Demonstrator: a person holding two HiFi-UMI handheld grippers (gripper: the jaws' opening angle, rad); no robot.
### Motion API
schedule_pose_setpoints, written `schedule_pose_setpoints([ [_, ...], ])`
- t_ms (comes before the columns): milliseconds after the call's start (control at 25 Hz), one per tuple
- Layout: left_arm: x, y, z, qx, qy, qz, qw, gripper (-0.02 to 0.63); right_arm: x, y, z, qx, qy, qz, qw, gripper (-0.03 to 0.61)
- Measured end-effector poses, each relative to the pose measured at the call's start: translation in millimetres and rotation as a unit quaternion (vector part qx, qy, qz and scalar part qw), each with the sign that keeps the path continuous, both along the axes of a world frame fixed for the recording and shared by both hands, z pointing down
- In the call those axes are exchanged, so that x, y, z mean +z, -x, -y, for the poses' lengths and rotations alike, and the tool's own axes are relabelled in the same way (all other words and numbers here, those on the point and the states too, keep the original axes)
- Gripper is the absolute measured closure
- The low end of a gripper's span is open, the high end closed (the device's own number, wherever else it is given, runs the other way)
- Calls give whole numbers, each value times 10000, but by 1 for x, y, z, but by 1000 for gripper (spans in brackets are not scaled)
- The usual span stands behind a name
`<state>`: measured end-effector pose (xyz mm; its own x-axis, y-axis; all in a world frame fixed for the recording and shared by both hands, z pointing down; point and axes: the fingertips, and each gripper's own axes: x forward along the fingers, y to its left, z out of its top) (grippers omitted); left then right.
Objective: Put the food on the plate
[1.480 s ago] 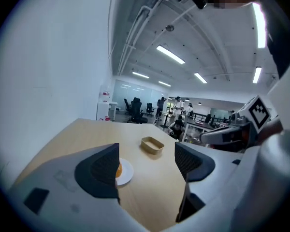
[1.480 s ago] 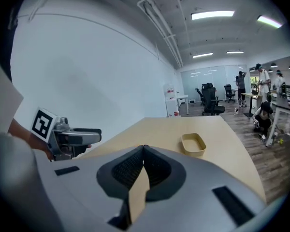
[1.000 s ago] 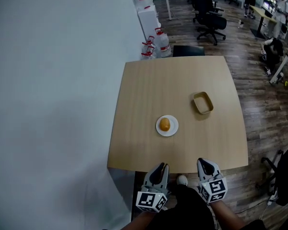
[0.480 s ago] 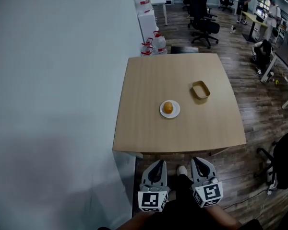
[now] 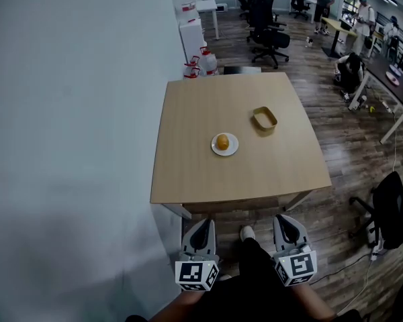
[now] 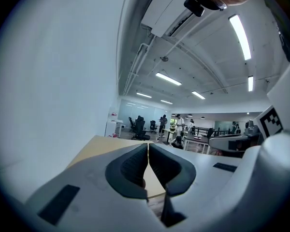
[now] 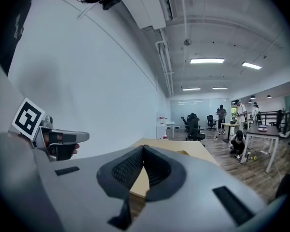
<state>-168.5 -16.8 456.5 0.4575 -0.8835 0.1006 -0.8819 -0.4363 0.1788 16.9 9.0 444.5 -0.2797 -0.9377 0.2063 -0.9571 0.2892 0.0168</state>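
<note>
We hold both tools short of the near edge of the square, light wooden desk (image 5: 188, 173), over the dark plank floor (image 5: 342, 159) and not over the desktop. The left hand-held gripper (image 5: 204, 222) has its two dark pads pressed together with nothing between them. The right hand-held gripper (image 5: 285, 219) is likewise closed tip to tip and carries nothing. Both point towards the desk, with our shoe (image 5: 247, 233) showing on the floor between them.

The round orange piece of food (image 5: 222, 141) sits on the small white round plate (image 5: 232, 149), which stands near the middle of the desk, a little closer to the near edge than to the far one. A tan rectangular open tray (image 5: 264, 119) lies apart from the plate, towards the far right corner, turned at a slant to the desk's edges.

The desk's left edge runs near a plain pale wall (image 5: 67, 113). Beyond its far left corner, clear water bottles with red handles (image 5: 199, 65) stand on the floor. Black office chairs (image 5: 262, 20) stand further back in the room.
</note>
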Motion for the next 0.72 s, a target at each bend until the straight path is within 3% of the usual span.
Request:
schedule_pose_setpoints([
  [240,-13,-9,14,132,-203,35,9997,594,-10,-11,13,62,-175,59,9998,519],
  [720,-24,22,36,-185,-260,26,9995,594,-13,-14,35,93,-218,163,9996,520],
])
